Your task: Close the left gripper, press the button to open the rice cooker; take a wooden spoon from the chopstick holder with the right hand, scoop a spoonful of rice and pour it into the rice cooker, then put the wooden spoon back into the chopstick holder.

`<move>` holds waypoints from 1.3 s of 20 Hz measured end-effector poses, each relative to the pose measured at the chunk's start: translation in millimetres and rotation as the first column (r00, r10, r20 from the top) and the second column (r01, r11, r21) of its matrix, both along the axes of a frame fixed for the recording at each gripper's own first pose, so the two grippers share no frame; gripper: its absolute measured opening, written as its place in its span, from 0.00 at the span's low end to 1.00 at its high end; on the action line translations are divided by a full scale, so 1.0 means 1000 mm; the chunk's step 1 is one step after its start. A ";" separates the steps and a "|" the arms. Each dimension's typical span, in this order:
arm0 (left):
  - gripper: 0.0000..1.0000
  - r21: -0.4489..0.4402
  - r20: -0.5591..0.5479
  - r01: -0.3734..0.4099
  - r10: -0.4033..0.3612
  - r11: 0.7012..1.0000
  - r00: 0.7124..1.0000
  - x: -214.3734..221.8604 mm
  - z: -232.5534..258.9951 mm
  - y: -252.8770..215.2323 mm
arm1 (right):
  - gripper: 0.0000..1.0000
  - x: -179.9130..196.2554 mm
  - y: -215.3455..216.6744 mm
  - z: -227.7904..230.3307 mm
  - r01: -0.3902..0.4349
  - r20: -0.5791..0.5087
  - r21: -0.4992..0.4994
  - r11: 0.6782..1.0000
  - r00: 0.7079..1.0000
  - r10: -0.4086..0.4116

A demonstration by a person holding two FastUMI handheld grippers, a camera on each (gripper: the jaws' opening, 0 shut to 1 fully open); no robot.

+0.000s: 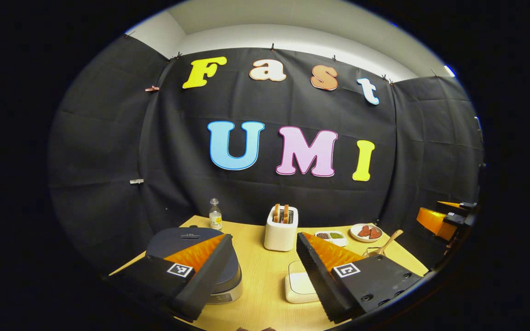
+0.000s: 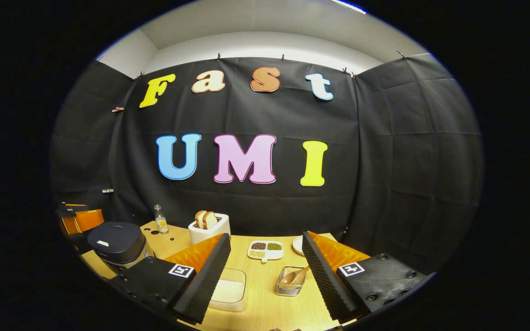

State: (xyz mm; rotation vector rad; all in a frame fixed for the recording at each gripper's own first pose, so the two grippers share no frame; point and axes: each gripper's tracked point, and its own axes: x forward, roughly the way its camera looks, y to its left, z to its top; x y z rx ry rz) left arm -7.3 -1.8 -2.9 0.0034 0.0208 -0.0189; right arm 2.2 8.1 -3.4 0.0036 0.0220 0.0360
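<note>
The rice cooker (image 1: 200, 262) sits with its dark lid down at the left part of the wooden table (image 1: 260, 285), partly hidden in the left gripper view behind one finger of the left gripper (image 1: 262, 276), whose jaws stand wide apart and grip nothing. In the right gripper view the same rice cooker (image 2: 118, 241) lies off to the left, near the table's edge. The wooden spoon (image 2: 295, 276) rests tilted in the chopstick holder (image 2: 290, 281), a clear holder just ahead of the right gripper (image 2: 265, 280); that gripper's jaws are likewise spread open and empty. A shallow container of rice (image 2: 229, 289) lies on the table just beside the holder, between the right gripper's fingers. Farther back stands a divided dish of grains (image 2: 266, 250), and to its left a white toaster (image 2: 209, 228) with two slices of bread in its slots. A small glass bottle (image 2: 159, 219) stands near the wall behind the cooker. In the left gripper view a plate with reddish pieces (image 1: 366, 232) lies at the far right of the table.
</note>
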 end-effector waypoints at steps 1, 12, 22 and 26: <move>0.95 0.005 -0.003 -0.008 0.008 1.000 1.000 0.001 0.000 0.004 | 0.98 0.000 -0.002 -0.001 0.002 -0.002 -0.004 1.000 1.000 -0.002; 0.58 0.018 -0.171 -0.058 0.060 0.998 0.983 0.016 -0.025 0.067 | 0.98 0.001 -0.024 -0.016 0.022 -0.034 -0.003 1.000 0.999 -0.022; 0.06 -0.067 -0.373 -0.153 0.117 0.986 0.920 0.040 -0.090 0.136 | 0.98 -0.001 -0.045 -0.033 0.060 -0.076 -0.004 0.998 0.995 -0.060; 0.06 -0.113 -0.447 -0.176 0.108 0.978 0.888 0.046 -0.120 0.147 | 0.98 -0.001 -0.053 -0.038 0.081 -0.090 -0.005 0.997 0.993 -0.081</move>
